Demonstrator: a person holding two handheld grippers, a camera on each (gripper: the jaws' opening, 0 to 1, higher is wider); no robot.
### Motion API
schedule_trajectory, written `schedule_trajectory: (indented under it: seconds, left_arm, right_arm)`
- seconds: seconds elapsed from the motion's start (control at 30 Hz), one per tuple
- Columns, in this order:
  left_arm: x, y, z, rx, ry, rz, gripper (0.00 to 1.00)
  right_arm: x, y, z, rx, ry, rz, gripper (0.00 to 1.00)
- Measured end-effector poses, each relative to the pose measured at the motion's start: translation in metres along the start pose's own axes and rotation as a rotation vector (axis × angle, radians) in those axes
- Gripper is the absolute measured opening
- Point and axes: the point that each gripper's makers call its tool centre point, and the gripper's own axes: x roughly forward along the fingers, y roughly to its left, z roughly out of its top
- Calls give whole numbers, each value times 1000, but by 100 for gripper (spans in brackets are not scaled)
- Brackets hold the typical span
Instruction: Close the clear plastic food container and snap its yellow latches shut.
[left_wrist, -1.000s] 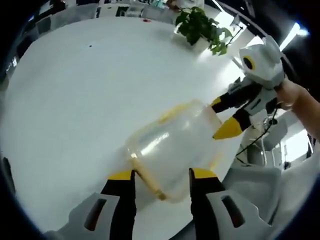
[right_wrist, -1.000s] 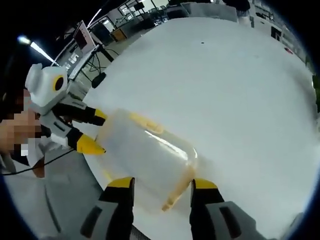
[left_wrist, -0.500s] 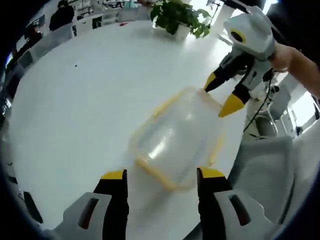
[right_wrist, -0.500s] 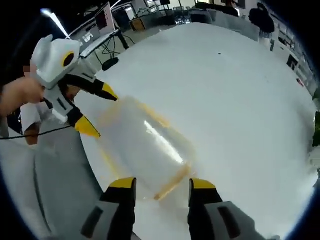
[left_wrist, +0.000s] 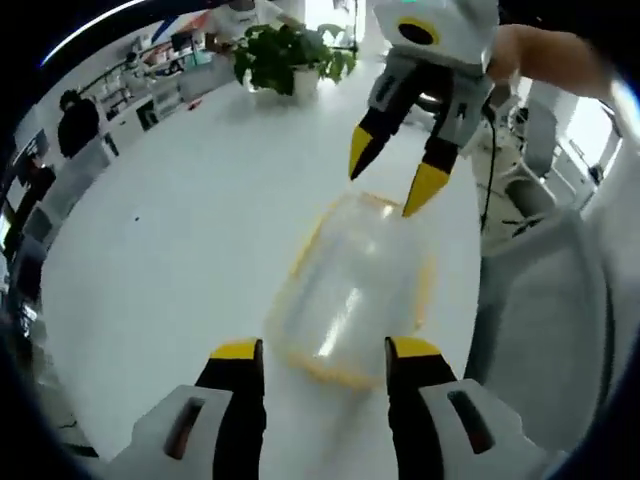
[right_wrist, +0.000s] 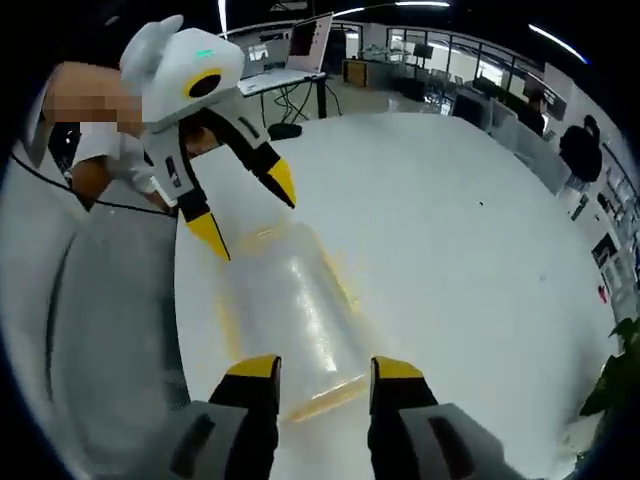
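White table (left_wrist: 160, 260), one container (left_wrist: 355, 290), two open grippers (left_wrist: 322, 352) (right_wrist: 322, 367)

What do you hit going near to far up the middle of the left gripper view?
Left gripper → container → right gripper → plant, all over the white table.

Open-plan office: desks (right_wrist: 290, 75), monitors (right_wrist: 322, 32).
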Motion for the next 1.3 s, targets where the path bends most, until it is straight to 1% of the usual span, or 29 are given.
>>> schedule_trajectory:
  seconds: [0.03,0.07,0.1,0.13,0.17,0.23,0.3,0.37,0.47,0.6,0.63,0.73,0.8,0.87,1.03,1.07,1.17,1.27,1.3]
  left_arm:
    - [0,-4,7,3,-25,-19,47]
    - [0,-5,11,6,-40,-24,46]
    - [-1,-5,14,8,-44,-25,46]
    - [0,-7,16,7,-54,-35,46]
    - [1,-12,19,-2,-73,-64,47]
    - [1,-12,21,8,-82,-69,48]
    - [1,-16,25,34,-103,-87,47]
    - [1,-17,29,33,-119,-92,46]
    - [1,-19,33,57,-132,-99,42]
    - [3,-25,37,83,-153,-119,41]
    - [4,-26,37,94,-155,-119,40]
    - [8,-29,36,104,-149,-123,37]
    - [11,-31,35,109,-154,-128,36]
    - [12,-33,35,123,-164,-122,32]
    - [17,-38,35,147,-178,-122,27]
    - [17,-36,38,162,-196,-107,23]
    - [19,-37,40,163,-208,-106,16]
    - [23,-41,37,182,-197,-112,13]
    - [24,-42,37,205,-196,-109,11]
  right_arm:
    - [0,2,4,-19,-16,7,28]
    - [-1,3,7,-32,-25,11,27]
    - [-1,4,9,-47,-32,11,26]
    - [-1,4,14,-80,-54,9,23]
    - [-2,5,19,-106,-73,9,21]
    - [-3,7,23,-110,-90,16,21]
    - [-4,9,29,-123,-109,19,21]
    - [-2,10,29,-130,-104,23,20]
    - [0,10,31,-143,-102,27,20]
    - [5,13,34,-166,-103,37,19]
    - [6,14,34,-166,-102,44,17]
    - [8,20,41,-233,-129,66,11]
    - [9,22,43,-243,-135,76,7]
    - [13,22,43,-249,-123,80,4]
    - [19,19,44,-262,-117,85,3]
    - [19,20,44,-262,-115,87,3]
    - [22,18,44,-265,-106,89,3]
    - [24,17,44,-275,-102,89,2]
    - [25,16,45,-275,-101,89,2]
